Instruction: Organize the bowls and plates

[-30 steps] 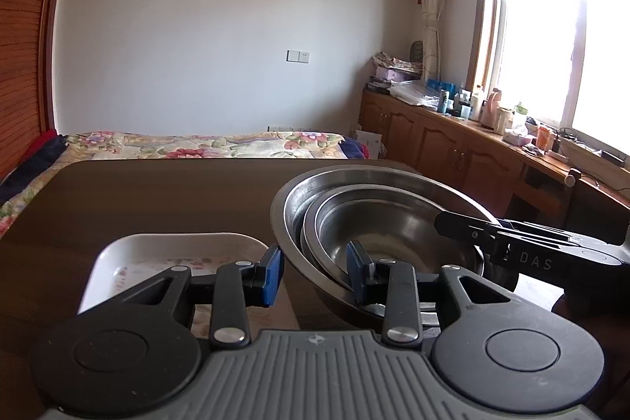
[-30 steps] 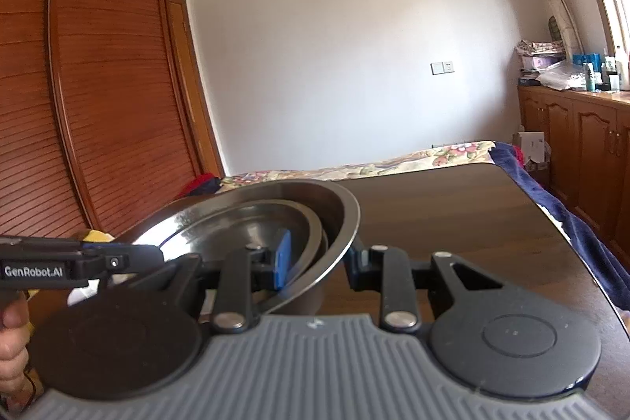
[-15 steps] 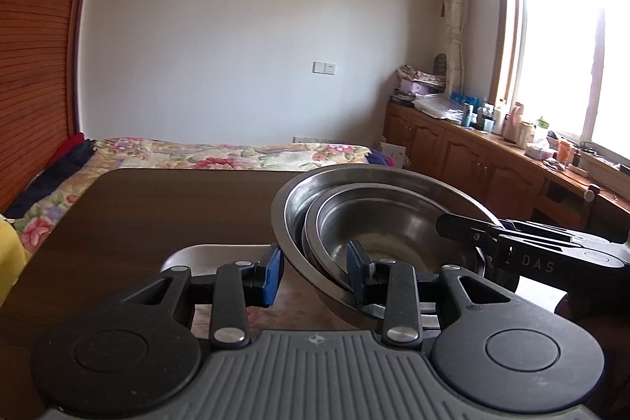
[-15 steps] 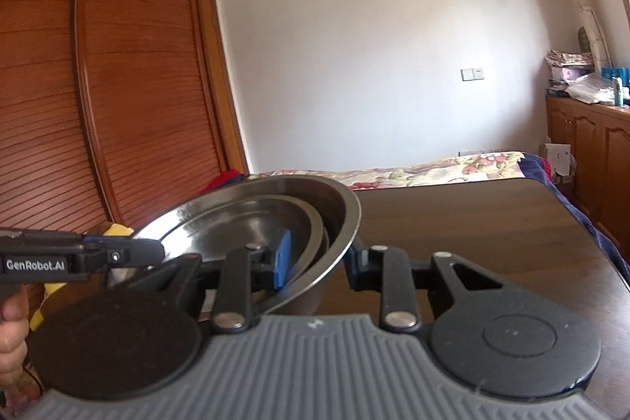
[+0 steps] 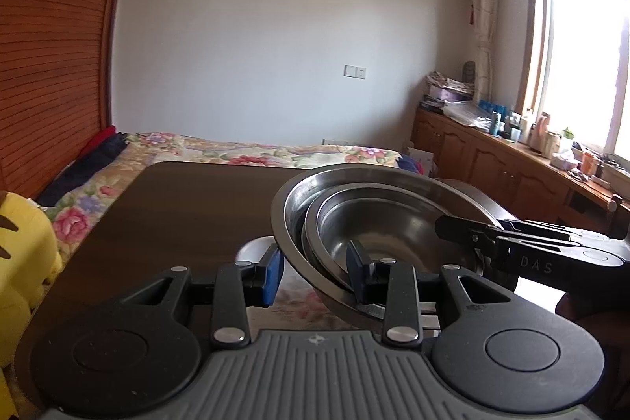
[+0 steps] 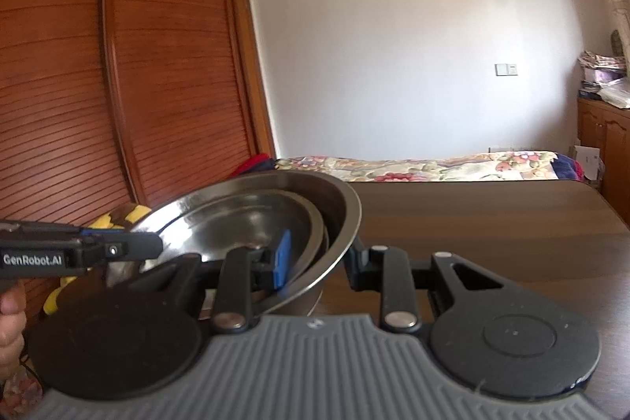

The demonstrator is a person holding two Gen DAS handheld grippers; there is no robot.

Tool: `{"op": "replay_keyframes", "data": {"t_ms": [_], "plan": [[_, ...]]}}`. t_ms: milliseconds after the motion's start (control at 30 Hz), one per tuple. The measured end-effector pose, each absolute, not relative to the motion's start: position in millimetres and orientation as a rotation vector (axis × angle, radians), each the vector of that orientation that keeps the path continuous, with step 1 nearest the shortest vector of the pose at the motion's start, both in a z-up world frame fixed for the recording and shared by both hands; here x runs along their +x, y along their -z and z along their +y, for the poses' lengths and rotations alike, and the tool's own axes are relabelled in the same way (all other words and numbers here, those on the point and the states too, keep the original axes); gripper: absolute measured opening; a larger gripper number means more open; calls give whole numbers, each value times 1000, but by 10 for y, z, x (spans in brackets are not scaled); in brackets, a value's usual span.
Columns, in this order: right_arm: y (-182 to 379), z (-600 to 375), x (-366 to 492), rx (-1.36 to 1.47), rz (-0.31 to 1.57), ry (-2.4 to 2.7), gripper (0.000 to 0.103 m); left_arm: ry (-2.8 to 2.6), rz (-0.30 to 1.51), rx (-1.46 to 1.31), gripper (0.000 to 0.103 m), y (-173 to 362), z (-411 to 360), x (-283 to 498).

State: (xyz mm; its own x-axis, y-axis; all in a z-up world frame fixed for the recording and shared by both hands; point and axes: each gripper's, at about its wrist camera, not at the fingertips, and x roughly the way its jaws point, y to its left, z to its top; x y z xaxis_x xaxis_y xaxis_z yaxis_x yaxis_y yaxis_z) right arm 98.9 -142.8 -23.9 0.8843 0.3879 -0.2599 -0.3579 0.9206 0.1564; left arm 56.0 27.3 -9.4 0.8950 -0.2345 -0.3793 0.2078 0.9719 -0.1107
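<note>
Nearest the left camera, the left tool (image 5: 315,272) straddles the near rim of the bowls (image 5: 378,219): its blue-padded finger sits outside the wall, its other finger inside. A gap shows between the blue pad and the steel, so I cannot tell whether it truly clamps. On the opposite side of the bowls, the right tool (image 6: 317,256) stands the same way, blue pad inside the stack and dark finger outside; the pad looks pressed to the inner bowl, which reads as a grip on the rim.

The bowls are three steel ones nested, tilted and held above the worktop (image 5: 189,199). Below the bowls a white plate (image 5: 254,248) with a flowered pattern lies on the worktop, now mostly hidden behind the left tool. A second ago far more of that plate showed and the cameras looked lower; since then both views have risen and the room beyond has dropped in frame. I judge the stack is being lifted and carried with both tools, probably toward where it is to be stored, with the plate left to sort.

Beyond the bowls, the right tool's body reads "DAS" (image 5: 535,262) in the left view, and the left tool's body reads "GenRobot.AI" (image 6: 31,259) in the right view. A thumb (image 6: 12,306) shows beneath that label.
</note>
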Motion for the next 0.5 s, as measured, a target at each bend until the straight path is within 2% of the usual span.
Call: {"op": "replay_keyframes", "data": {"t_ms": [500], "plan": [[313,-1176,1039,72,342,-428,31,179,434,-82,63,229,505,584]]}}
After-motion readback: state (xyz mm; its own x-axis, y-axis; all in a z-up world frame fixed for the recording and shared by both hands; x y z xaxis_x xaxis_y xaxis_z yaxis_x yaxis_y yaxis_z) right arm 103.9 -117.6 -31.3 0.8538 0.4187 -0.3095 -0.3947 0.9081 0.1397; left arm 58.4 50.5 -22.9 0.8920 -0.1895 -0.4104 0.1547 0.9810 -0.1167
